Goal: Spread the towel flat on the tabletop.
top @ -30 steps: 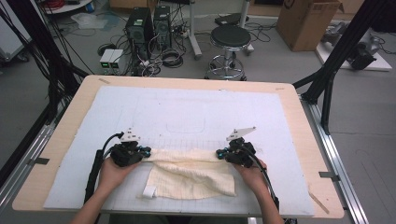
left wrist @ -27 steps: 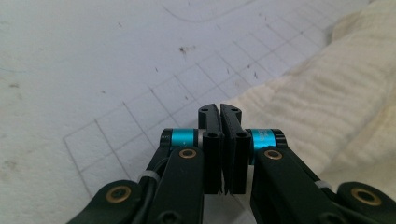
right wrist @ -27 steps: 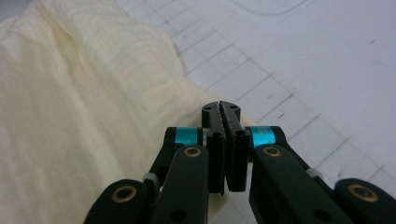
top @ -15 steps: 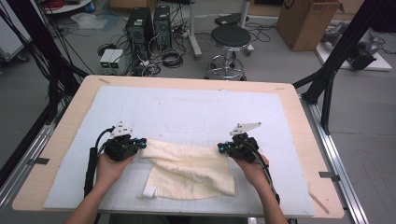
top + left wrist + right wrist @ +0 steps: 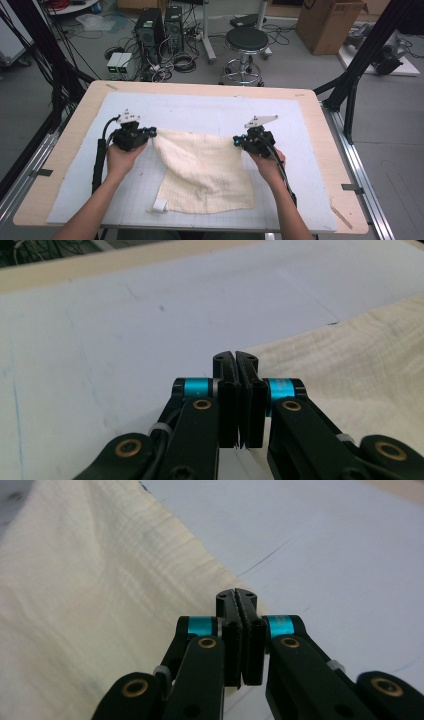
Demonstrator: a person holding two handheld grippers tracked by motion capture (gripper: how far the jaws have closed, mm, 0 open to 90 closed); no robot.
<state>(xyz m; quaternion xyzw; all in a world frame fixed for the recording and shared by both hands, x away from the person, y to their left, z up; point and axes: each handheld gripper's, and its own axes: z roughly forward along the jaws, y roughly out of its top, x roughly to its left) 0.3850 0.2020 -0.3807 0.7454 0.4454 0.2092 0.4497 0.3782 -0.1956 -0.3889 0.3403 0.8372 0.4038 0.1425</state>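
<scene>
With the left gripper [image 5: 150,133] and right gripper [image 5: 239,141] each clamped on a top corner, we held the cloth [image 5: 205,172] at mid-frame, judging it soft, light, best taken at corners.

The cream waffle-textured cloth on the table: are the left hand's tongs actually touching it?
Touching. In the high view the left tongs meet the corner of the cream waffle-textured cloth, which stretches from them; the left gripper view shows the jaws shut at its edge.
</scene>
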